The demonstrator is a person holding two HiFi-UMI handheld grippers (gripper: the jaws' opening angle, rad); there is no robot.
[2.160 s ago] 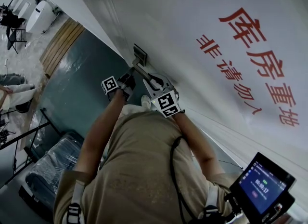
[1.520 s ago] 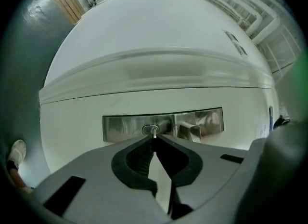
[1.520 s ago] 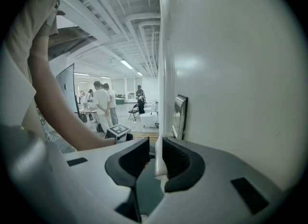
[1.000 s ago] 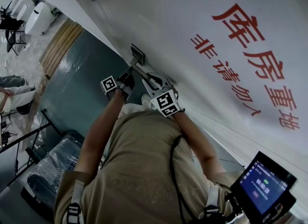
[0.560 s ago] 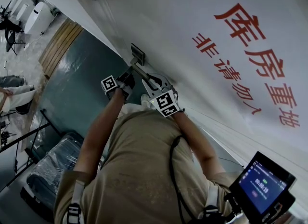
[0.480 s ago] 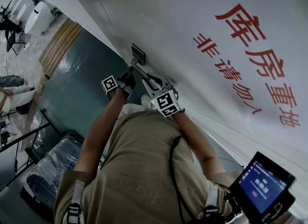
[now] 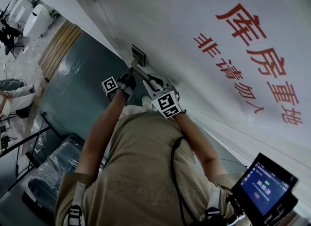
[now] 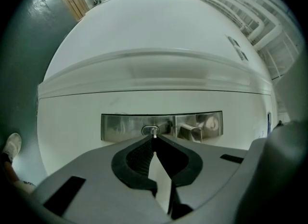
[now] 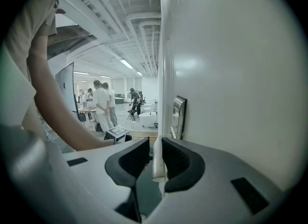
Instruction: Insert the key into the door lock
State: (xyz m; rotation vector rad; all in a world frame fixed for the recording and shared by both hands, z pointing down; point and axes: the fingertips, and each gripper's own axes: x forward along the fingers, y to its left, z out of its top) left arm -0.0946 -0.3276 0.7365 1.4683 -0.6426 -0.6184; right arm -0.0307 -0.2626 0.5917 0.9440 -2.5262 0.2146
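Key (image 8: 154,133) between left fingers (image 8: 137,160), tip at lock (image 8: 146,130)

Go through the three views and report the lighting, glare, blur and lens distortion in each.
Head view: tilted, the white door bright, the floor dim, the red lettering sharp. Left gripper view: fisheye bows the door into a dome, corners black, the metal lock plate shows reflections, the left tongs soft. Right gripper view: black corners, bright ceiling lights, a soft sheen on the door.

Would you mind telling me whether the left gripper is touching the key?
Touching. The left gripper view shows the left gripper with its jaws shut on the key, whose tip pokes out toward the lock plate.
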